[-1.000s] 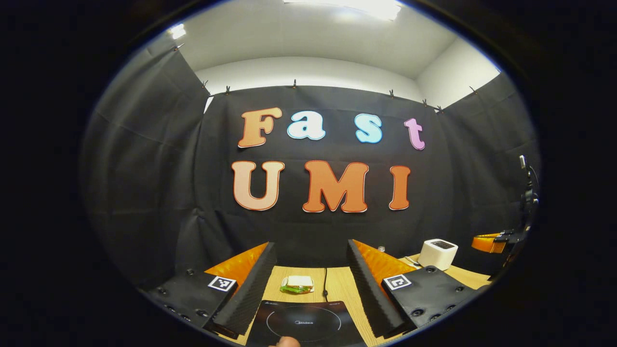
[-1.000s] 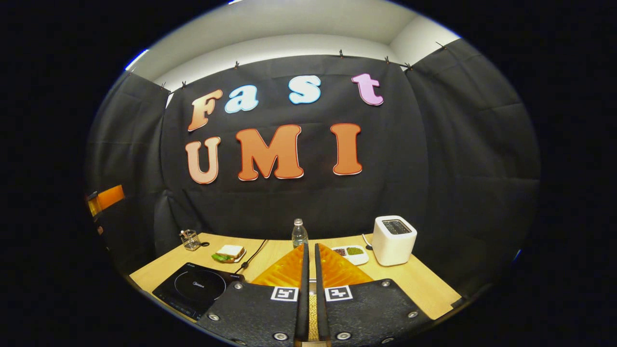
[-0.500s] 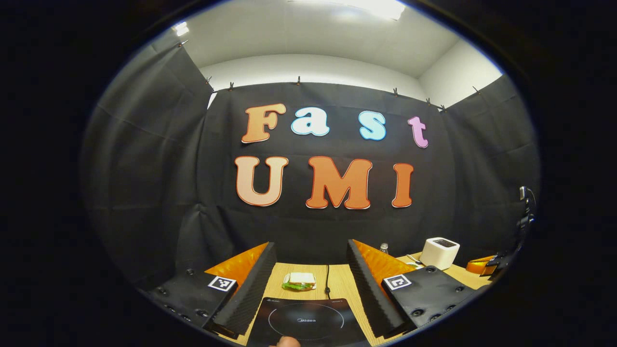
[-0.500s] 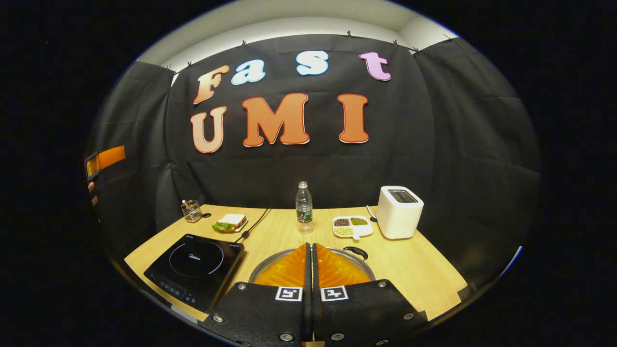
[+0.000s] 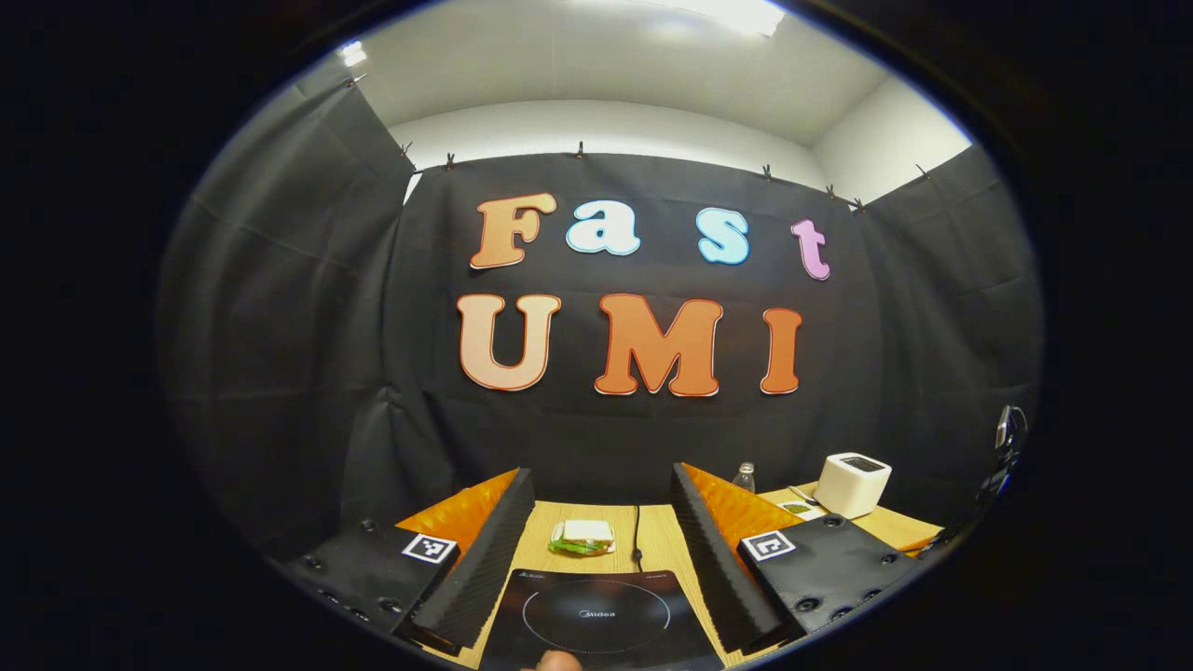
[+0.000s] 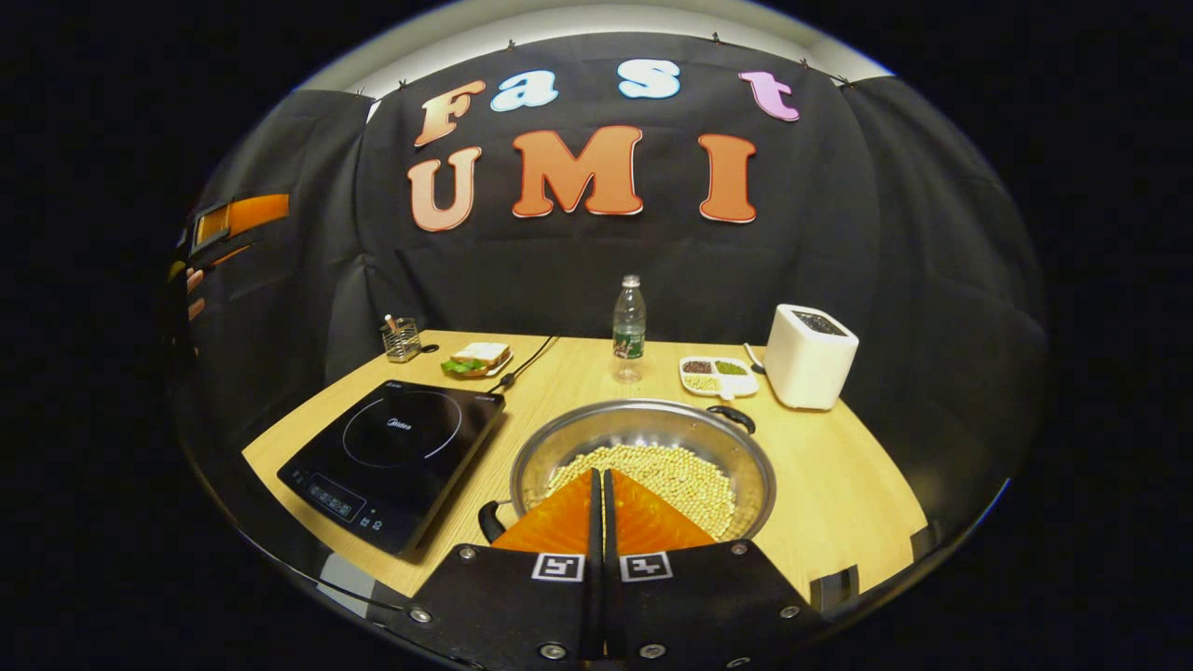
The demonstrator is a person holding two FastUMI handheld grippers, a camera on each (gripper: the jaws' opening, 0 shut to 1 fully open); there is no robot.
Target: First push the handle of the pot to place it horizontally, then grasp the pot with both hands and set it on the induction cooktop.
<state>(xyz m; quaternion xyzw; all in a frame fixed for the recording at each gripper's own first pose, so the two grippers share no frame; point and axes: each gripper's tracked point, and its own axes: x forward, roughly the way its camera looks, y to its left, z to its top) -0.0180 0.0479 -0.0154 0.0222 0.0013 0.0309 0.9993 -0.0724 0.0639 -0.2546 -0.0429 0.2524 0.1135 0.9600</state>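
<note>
A steel pot (image 6: pixel 652 424) holding pale beans stands on the wooden table (image 6: pixel 839 494) in the right gripper view. One black handle (image 6: pixel 733 417) sits at its far right rim, the other (image 6: pixel 489 520) at its near left rim. The black induction cooktop (image 6: pixel 396 452) lies just left of the pot. My right gripper (image 6: pixel 597 477) hovers over the pot's near rim, shut and empty. My left gripper (image 5: pixel 601 477) stands open above the induction cooktop (image 5: pixel 596 617), nothing between its fingers. At the far left of the right gripper view the left gripper (image 6: pixel 238 216) is seen held by a hand.
Behind the pot are a water bottle (image 6: pixel 629 328), a divided dish of beans (image 6: pixel 718 373) and a white toaster (image 6: pixel 809 356). A sandwich (image 6: pixel 480 358) and a small wire holder (image 6: pixel 402 340) sit behind the cooktop, with a cable (image 6: pixel 527 359) running back. A fingertip (image 5: pixel 556 661) shows low in the left gripper view.
The right gripper has tipped downward, staying shut, so the pot with beans has come fully into its view. The left gripper has barely moved and stays open.
</note>
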